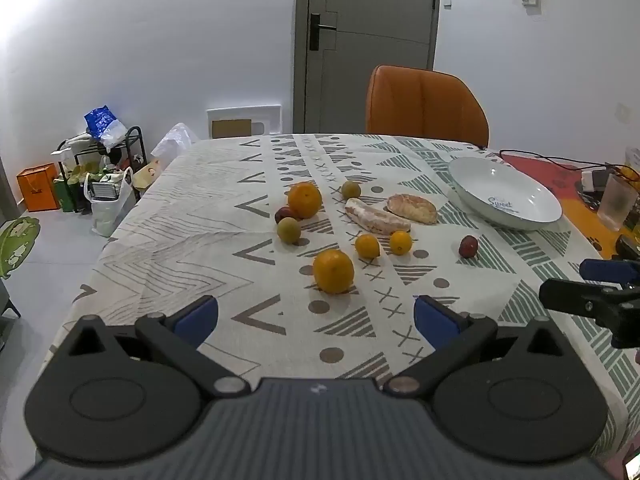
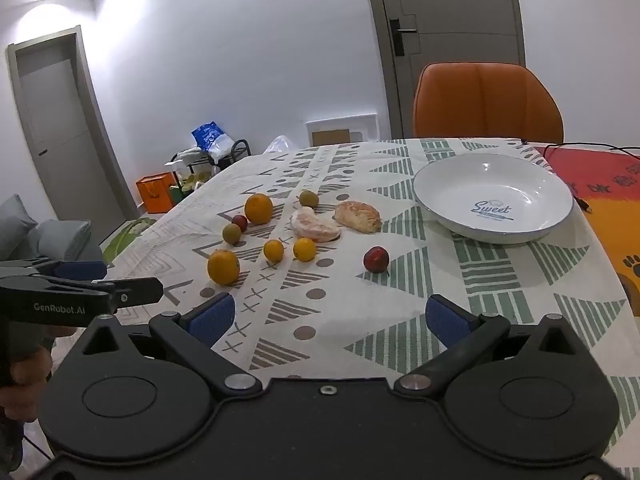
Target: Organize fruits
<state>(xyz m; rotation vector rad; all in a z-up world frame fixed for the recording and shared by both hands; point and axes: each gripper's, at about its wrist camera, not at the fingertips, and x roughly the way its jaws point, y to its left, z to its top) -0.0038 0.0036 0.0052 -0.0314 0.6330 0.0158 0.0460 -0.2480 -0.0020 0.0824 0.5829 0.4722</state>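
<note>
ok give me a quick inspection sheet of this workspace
surface: table with patterned cloth
job's things: white bowl empty; two oranges, near one, far one; two small yellow citrus; two green fruits; two red fruits, one alone; two peeled citrus pieces
clutter: cup at table edge
grippers: left gripper and right gripper, jaws open, empty
cables: black cable behind bowl
surroundings: orange chair, grey door, bags on floor

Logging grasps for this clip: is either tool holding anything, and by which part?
Nothing is held. The left tool and right tool are both open and empty.
</note>
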